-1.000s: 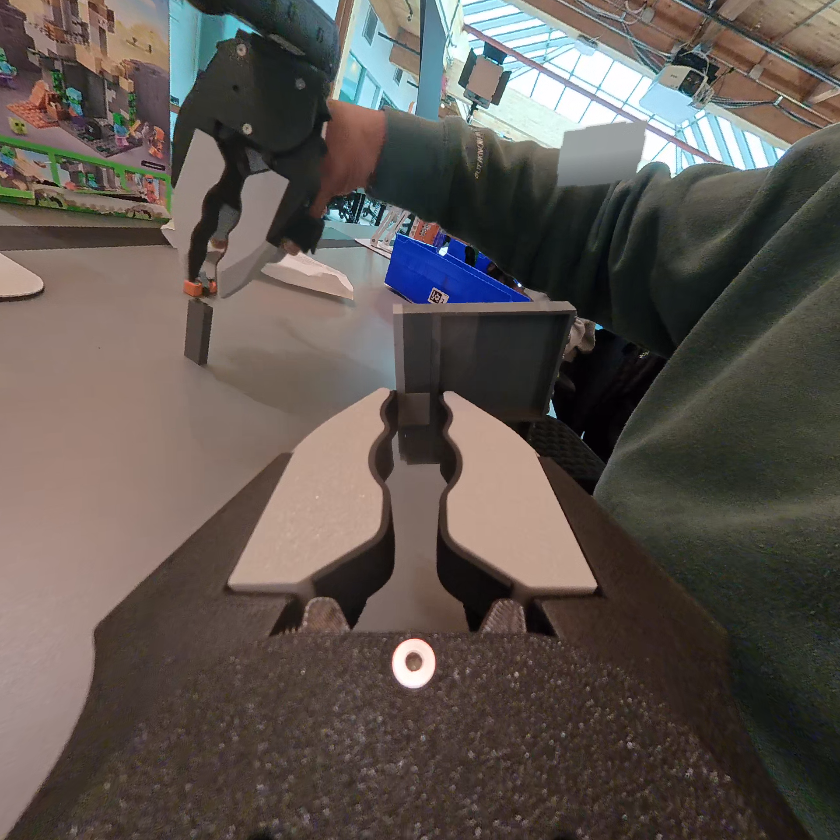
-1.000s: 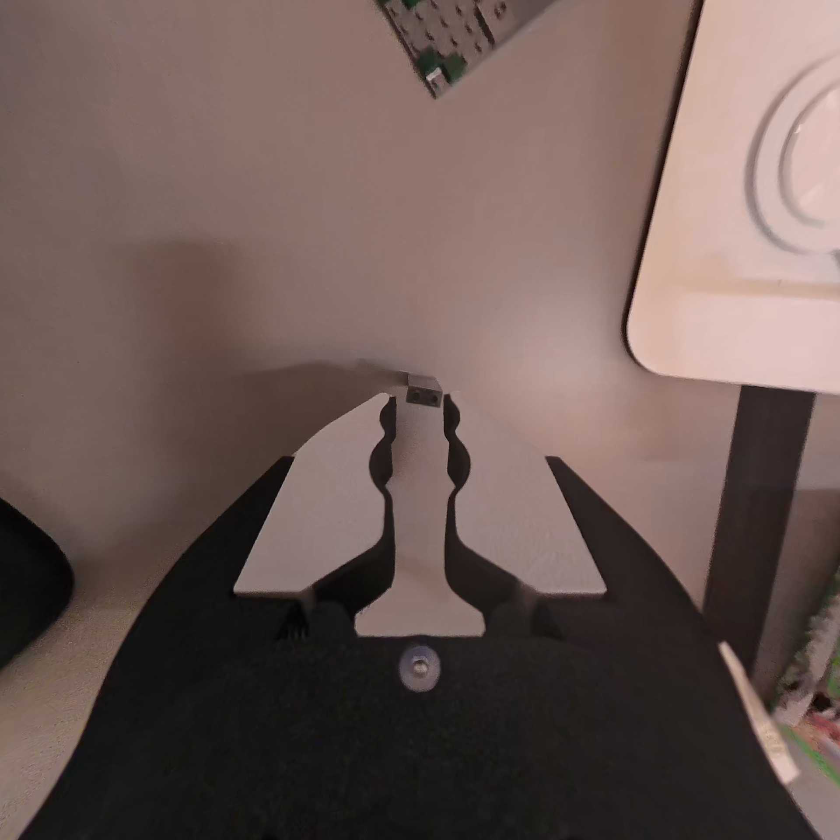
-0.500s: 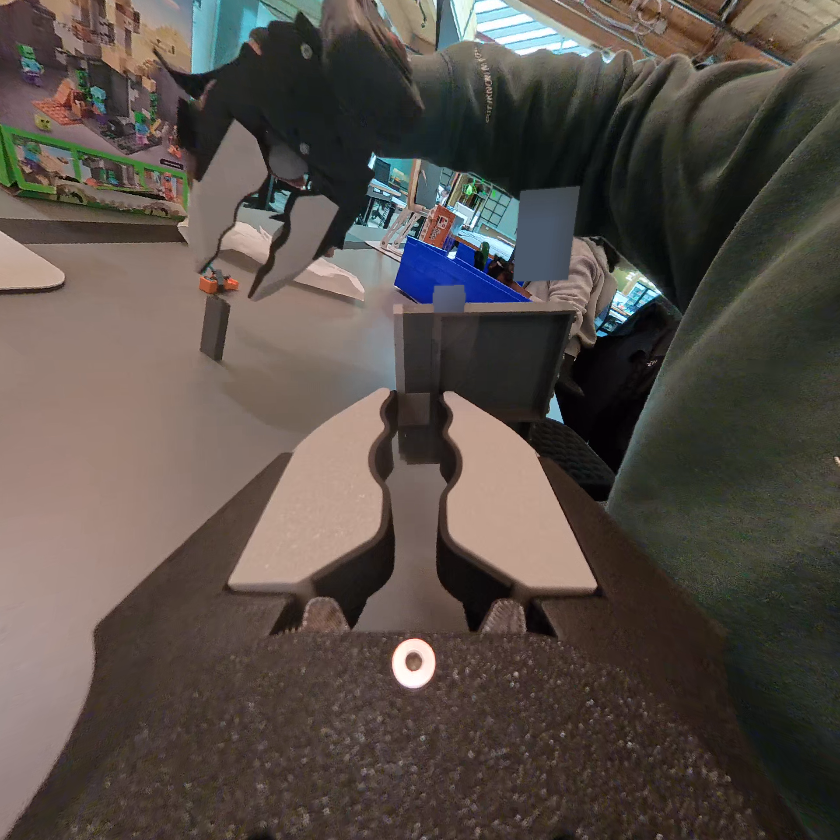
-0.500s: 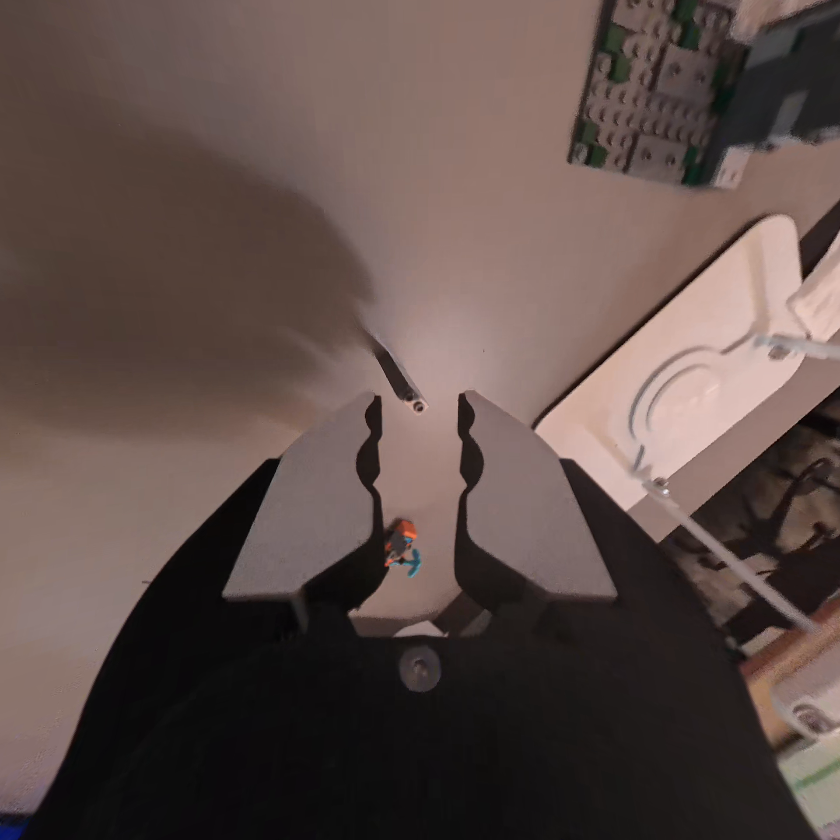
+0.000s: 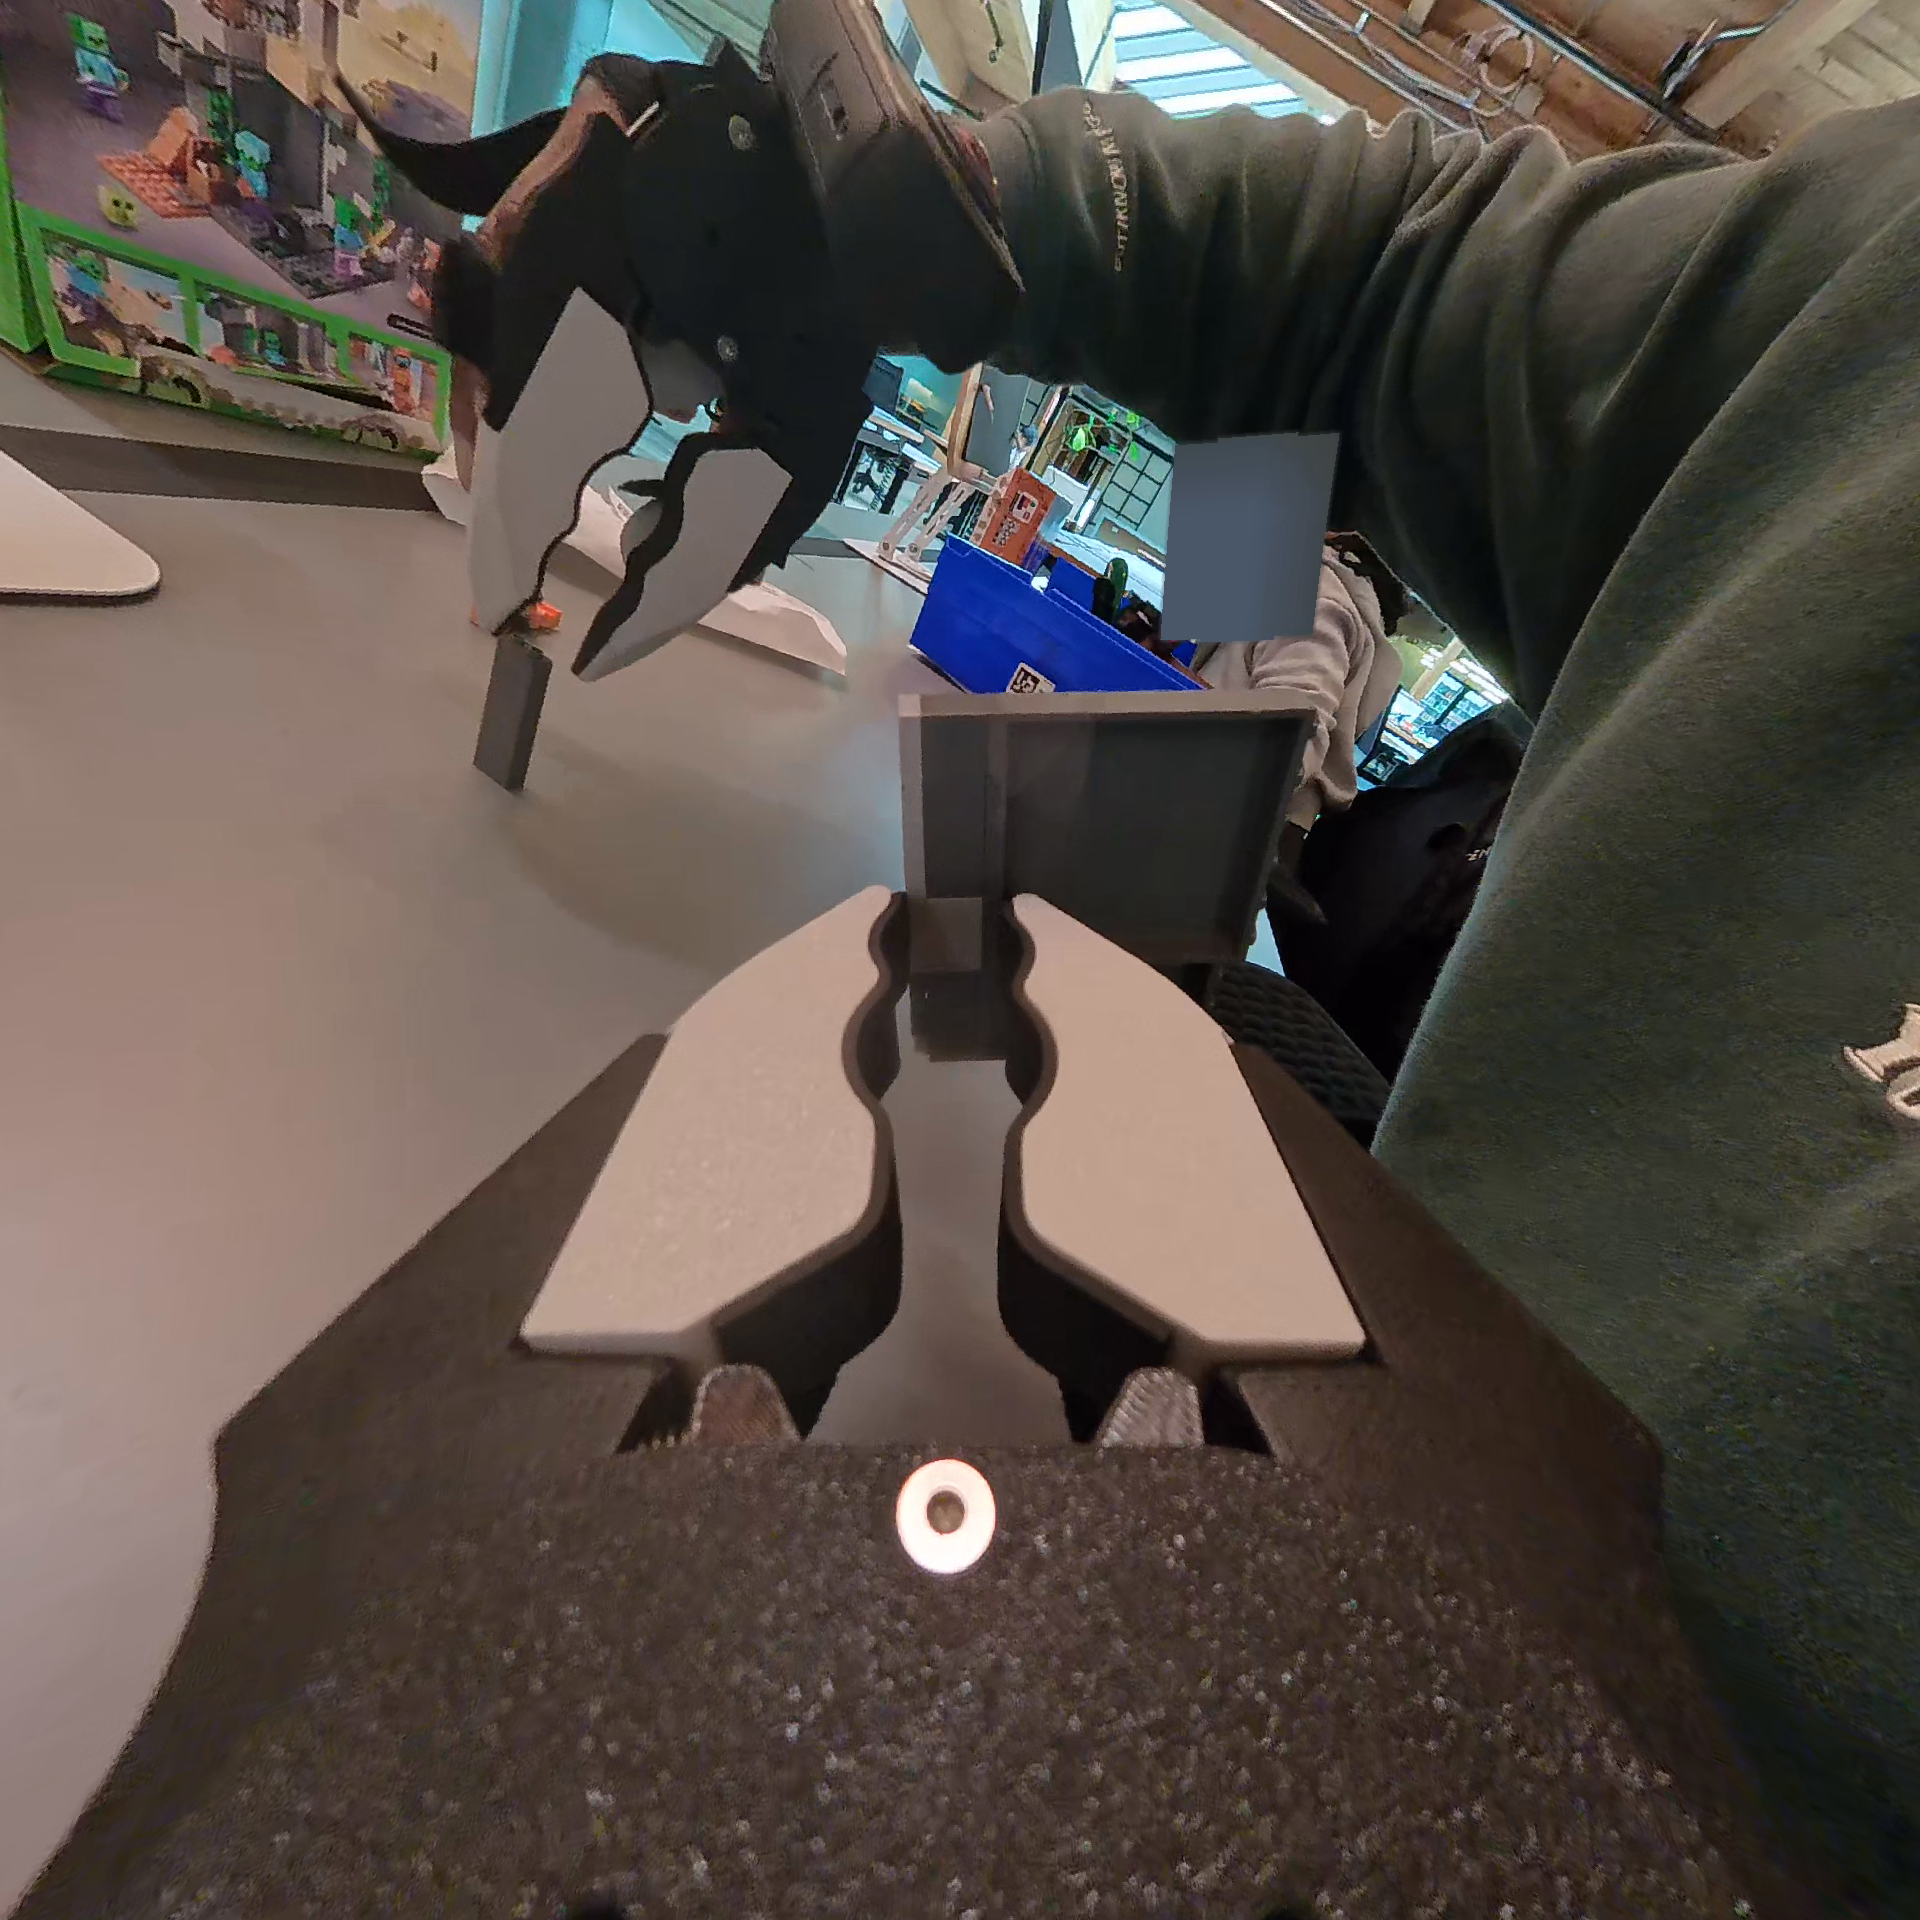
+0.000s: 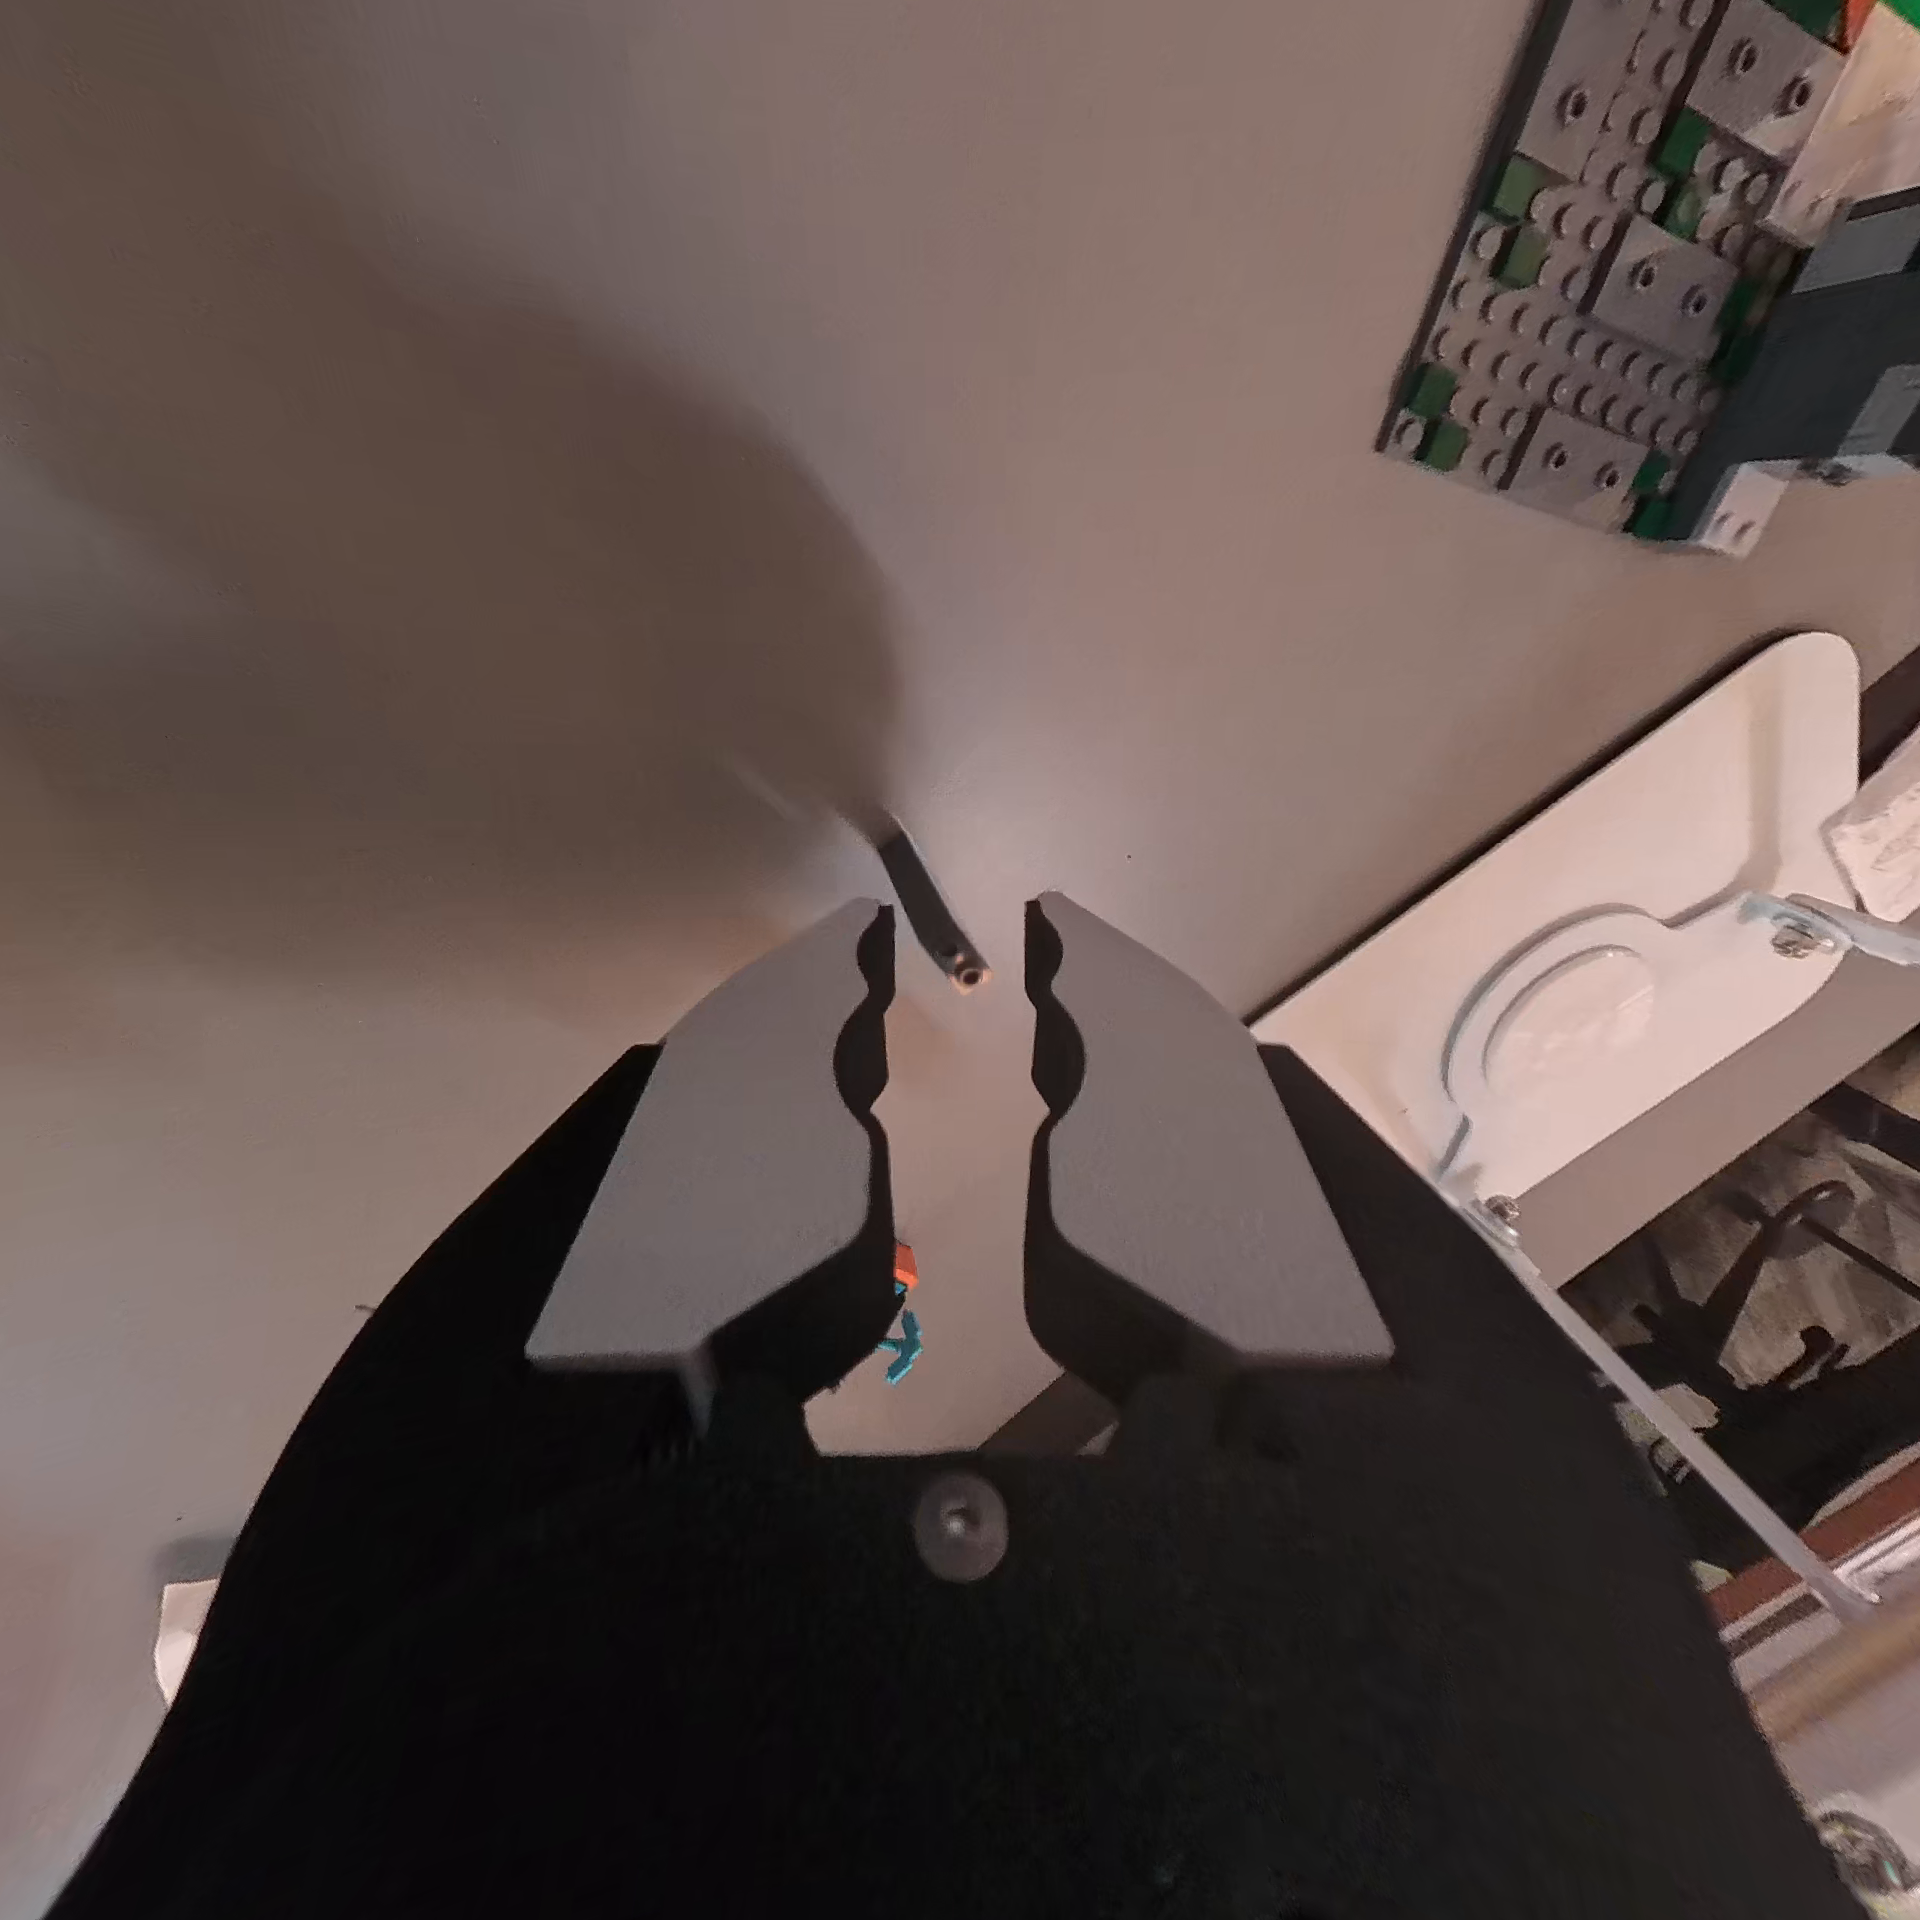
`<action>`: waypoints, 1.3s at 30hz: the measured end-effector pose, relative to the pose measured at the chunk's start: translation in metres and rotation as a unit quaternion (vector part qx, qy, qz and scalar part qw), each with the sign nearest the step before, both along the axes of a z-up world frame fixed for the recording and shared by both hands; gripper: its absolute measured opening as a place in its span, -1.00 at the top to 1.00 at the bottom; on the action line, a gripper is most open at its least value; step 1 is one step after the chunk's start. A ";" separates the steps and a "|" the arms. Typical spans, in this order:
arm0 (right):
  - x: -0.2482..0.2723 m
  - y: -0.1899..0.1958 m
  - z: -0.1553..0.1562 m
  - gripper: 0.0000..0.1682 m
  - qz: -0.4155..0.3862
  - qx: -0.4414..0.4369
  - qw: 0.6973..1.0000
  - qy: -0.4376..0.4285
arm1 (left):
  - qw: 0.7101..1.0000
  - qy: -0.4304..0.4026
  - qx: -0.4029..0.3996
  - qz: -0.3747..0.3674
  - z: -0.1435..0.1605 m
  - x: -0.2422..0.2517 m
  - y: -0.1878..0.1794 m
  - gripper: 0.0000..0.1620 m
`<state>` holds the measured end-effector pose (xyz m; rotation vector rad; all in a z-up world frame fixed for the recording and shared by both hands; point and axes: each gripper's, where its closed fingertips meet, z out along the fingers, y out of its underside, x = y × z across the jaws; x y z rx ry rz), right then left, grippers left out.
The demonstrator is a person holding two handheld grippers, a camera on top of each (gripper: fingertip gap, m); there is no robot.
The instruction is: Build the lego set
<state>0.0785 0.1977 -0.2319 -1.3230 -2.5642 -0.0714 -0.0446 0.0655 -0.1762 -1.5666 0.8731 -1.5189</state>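
Grey worktop (image 5: 260, 935), matte, shadowed in the middle. White tray (image 6: 1558, 935) at the worktop's right edge in the right wrist view, with a raised curved rim moulded into it; its corner (image 5: 62, 551) at the far left in the left wrist view. Metal bracket (image 6: 1808, 925) touching the tray's far end. White crumpled paper (image 5: 769, 623) lying flat near the far edge. Blue bin (image 5: 1018, 644) beyond it, a label on its front. Dark green sleeve (image 5: 1455, 312) reaching across from the right. Wooden beams and skylight (image 5: 1195, 73) overhead.
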 end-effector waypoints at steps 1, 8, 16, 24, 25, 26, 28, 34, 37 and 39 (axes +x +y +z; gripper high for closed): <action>0.001 0.000 0.000 0.72 0.000 0.002 1.000 0.002 | 1.000 0.000 0.000 -0.001 0.000 0.000 0.000 0.81; 0.005 0.002 -0.003 0.75 0.025 0.014 1.000 -0.013 | 1.000 0.003 -0.004 -0.002 -0.003 0.001 0.001 0.81; 0.008 0.004 -0.014 0.79 0.066 0.017 0.997 -0.045 | 1.000 0.004 -0.008 0.001 -0.005 0.001 0.003 0.81; 0.012 0.006 -0.021 0.81 0.076 0.015 0.996 -0.051 | 1.000 0.006 -0.011 0.000 -0.007 0.002 0.004 0.80; 0.012 0.007 -0.021 0.82 0.077 0.015 0.996 -0.051 | 1.000 0.006 -0.011 0.000 -0.007 0.002 0.004 0.81; 0.012 0.007 -0.021 0.83 0.077 0.014 0.996 -0.050 | 1.000 0.007 -0.012 0.001 -0.007 0.002 0.004 0.81; 0.012 0.007 -0.022 0.87 0.075 0.012 0.996 -0.049 | 1.000 0.007 -0.013 0.000 -0.008 0.002 0.005 0.80; 0.012 -0.004 -0.014 0.91 -0.041 -0.057 0.997 -0.037 | 1.000 0.006 -0.012 0.000 -0.007 0.002 0.005 0.81; 0.005 -0.019 0.001 0.91 -0.138 -0.106 0.985 0.007 | 1.000 0.004 -0.015 0.004 -0.005 0.001 0.005 0.81; -0.004 -0.030 0.013 0.91 -0.179 -0.108 0.977 0.049 | 1.000 0.006 -0.018 0.012 -0.005 -0.001 0.007 0.81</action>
